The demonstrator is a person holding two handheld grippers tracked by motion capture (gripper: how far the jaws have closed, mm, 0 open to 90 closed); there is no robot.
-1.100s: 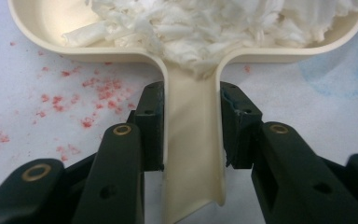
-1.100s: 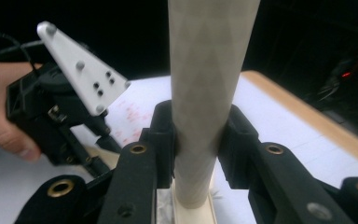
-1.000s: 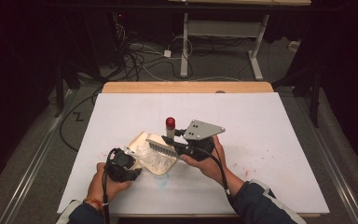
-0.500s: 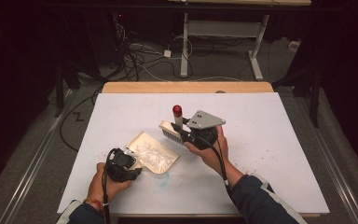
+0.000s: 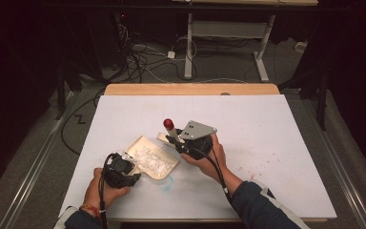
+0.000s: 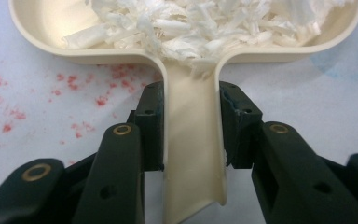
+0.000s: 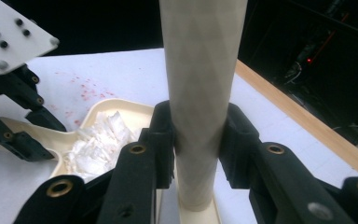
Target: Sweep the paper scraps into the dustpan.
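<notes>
Brush [image 5: 171, 132] bristles hidden beside the dustpan [image 5: 151, 157]; left gripper [image 6: 191, 126] clamped on its handle, right gripper [image 7: 198, 140] clamped on the brush.

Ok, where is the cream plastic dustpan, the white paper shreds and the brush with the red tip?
cream plastic dustpan [image 6: 193, 154], left gripper view, on its handle.
white paper shreds [image 5: 148, 160], high view, middle of the pile.
brush with the red tip [image 7: 200, 79], right gripper view, on its pale handle.
</notes>
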